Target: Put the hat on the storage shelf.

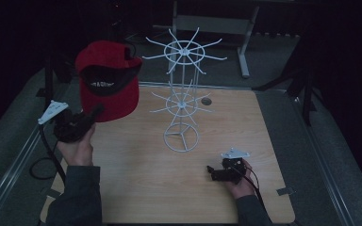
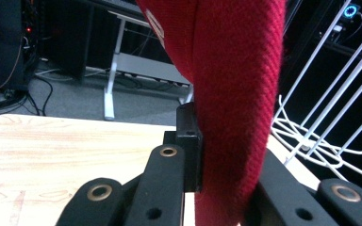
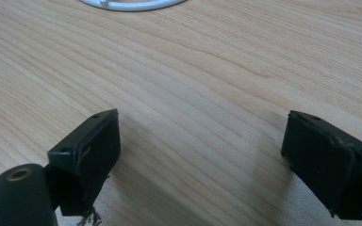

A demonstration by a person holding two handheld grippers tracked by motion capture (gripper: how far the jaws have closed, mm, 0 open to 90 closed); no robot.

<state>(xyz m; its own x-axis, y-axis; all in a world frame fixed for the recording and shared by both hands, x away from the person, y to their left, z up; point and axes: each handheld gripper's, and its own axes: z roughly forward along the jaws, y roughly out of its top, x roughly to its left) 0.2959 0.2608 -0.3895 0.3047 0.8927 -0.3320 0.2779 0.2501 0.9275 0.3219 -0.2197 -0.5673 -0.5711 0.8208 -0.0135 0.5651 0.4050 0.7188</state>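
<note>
Red knitted-fabric cap (image 1: pixel 107 82) with a black inner band is held up in the air at the left side of the scene, above the left edge of a light wooden table (image 1: pixel 136 188). The left gripper (image 1: pixel 96 112) holds it from below: in the left gripper view its two black jaws are closed against the red cloth (image 2: pixel 235 94), one on each side of a hanging fold. The person's left hand (image 1: pixel 78 146) and dark sleeve reach in from the bottom of the high view.

Just to the right of the cap stands a white wire rack (image 1: pixel 183 94) with a round ring base, a thin upright post and two tiers of spoke-like hooks (the upper tier wider than the lower). The cap's right edge is near the upper tier; whether it touches a hook cannot be told. White wire spokes (image 2: pixel 320 141) also appear at the right of the left gripper view.

The right gripper (image 1: pixel 209 170) lies low over the table near its front right part, well apart from the rack. Its jaws stand wide apart with bare wood between them, holding nothing, and part of the rack's ring base (image 3: pixel 132 4) shows ahead at the top of the right gripper view.
</note>
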